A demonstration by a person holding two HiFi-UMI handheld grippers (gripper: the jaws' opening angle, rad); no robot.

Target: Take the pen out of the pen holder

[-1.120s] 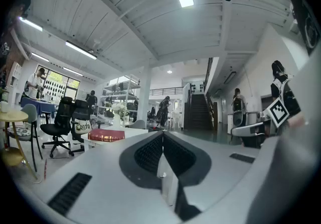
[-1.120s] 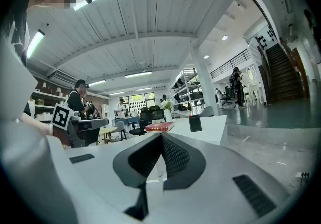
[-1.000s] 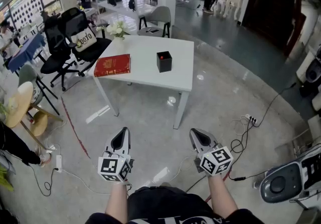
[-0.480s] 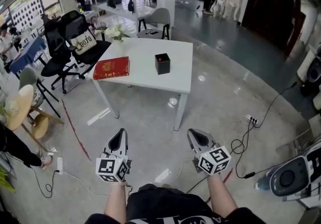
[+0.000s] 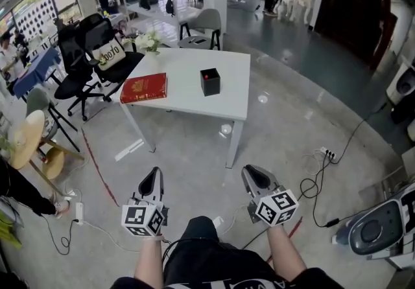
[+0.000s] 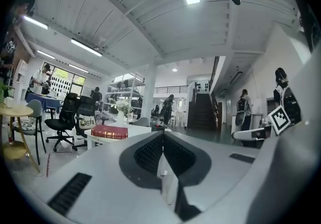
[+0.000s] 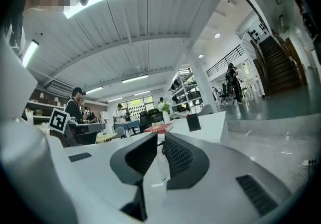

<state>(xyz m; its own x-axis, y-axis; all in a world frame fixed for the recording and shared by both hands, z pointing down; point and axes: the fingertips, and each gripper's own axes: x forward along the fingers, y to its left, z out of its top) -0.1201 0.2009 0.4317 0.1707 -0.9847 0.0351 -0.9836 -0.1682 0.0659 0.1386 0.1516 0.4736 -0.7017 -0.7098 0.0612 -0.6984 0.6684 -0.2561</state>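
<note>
On table (image 5: 188,98), black boxy pen holder (image 5: 210,82)

The person's left forearm (image 5: 150,256) and right forearm (image 5: 286,254) rise from the bottom edge of the head view. Each carries a white, black-padded two-jaw tool with a marker cube at its back. The left gripper (image 5: 154,175), lower left of centre, points level with its jaws pressed together on nothing. The right gripper (image 5: 250,174), lower right of centre, also points level, its jaws opening to a narrow empty gap.
</note>
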